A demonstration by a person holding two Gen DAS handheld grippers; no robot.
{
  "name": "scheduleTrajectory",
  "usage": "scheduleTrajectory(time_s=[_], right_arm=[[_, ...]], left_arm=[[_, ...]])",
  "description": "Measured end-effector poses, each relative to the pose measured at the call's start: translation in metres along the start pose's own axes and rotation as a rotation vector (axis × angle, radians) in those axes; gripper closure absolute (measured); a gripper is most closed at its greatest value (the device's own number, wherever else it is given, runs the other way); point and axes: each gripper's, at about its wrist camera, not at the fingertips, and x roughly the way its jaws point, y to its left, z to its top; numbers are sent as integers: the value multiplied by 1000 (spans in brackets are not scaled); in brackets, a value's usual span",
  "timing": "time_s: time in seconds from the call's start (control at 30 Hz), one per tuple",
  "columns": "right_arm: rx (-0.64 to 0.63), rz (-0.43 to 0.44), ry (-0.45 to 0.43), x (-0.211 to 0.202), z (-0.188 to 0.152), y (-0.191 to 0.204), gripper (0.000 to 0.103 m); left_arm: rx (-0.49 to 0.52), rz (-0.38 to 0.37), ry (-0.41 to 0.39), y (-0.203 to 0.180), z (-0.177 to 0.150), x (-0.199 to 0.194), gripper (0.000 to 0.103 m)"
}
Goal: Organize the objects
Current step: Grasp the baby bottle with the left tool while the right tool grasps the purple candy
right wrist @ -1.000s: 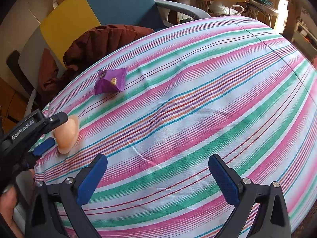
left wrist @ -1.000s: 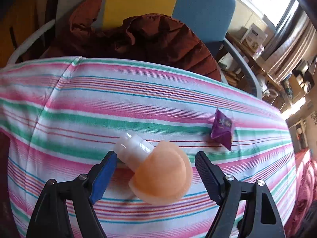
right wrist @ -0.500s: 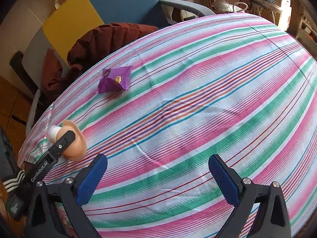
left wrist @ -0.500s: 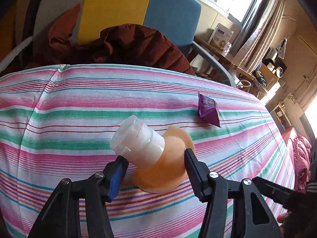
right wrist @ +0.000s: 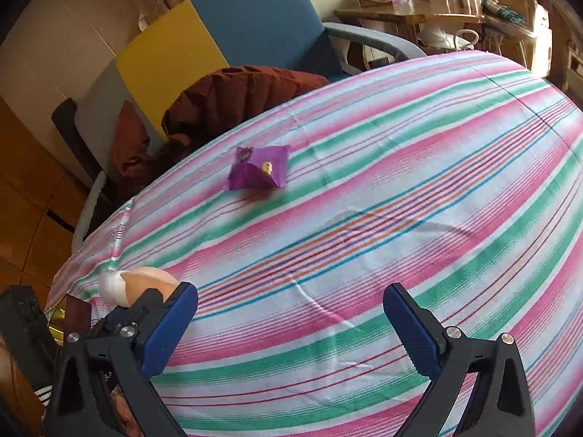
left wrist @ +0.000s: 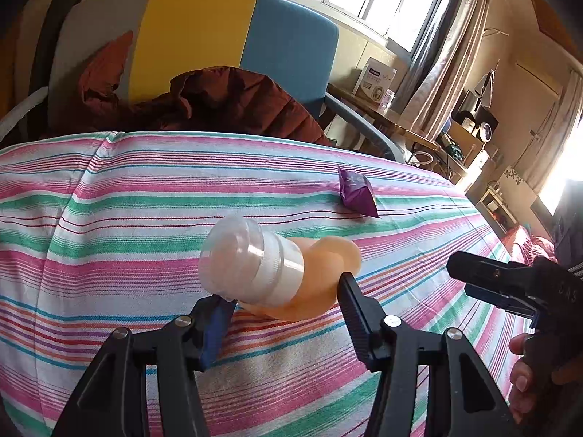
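Your left tool (left wrist: pixel 284 300) is now clamping the peach bottle (left wrist: pixel 313 276) by its body, just below the white cap (left wrist: pixel 251 262). A second ago its jaws were standing wide on either side of the bottle as it lay flat on the striped cloth (left wrist: pixel 145 218); since then they have come in against it, and the bottle is tilting cap-up and towards you. In the right wrist view it is sitting close to the table's near-left edge (right wrist: pixel 149 284), so it looks barely lifted, if at all. The pickup therefore seems made, and the carry to wherever you are gathering things is what remains.

Your right tool (right wrist: pixel 291 322) is hanging over bare cloth nearer the middle of the table with its jaws wide apart and nothing between them, much as it was a second ago.

Further out, the purple packet (right wrist: pixel 258 171) is lying untouched towards the far edge, well apart from the bottle. Beyond that edge, a brown jacket (left wrist: pixel 233 102) is heaped on the blue and yellow chair (left wrist: pixel 288 43).
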Motion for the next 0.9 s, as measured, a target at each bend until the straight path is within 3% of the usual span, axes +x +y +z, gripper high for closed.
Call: scheduleTrajectory(time_s=[0.13,0.33,0.5,0.67,0.7,0.73,0.8,0.9], right_arm=[[-71,-64,39,24,19,11,4],[-62,-39,-6,61,64,28,5],[-133,-82,6,99,80,51,5],[-89,-95,25,123,78,43,18],[-102,-92,-3,120,77,43,23],[-116,-86,-7,120,76,44,33],[-146,-106,-29,118,72,45,42],[-157,-79,-55,111,62,43,46]], left_arm=[[-30,-31,1,6,0,2,45],[-64,-63,4,13,-2,3,45],[-61,-63,0,13,-3,3,45],[-66,-74,3,15,-5,6,45],[-63,-78,7,15,-5,7,45],[-57,-75,7,14,-5,7,45],[-47,-70,7,11,-7,7,45],[-51,-76,7,13,-6,7,45]])
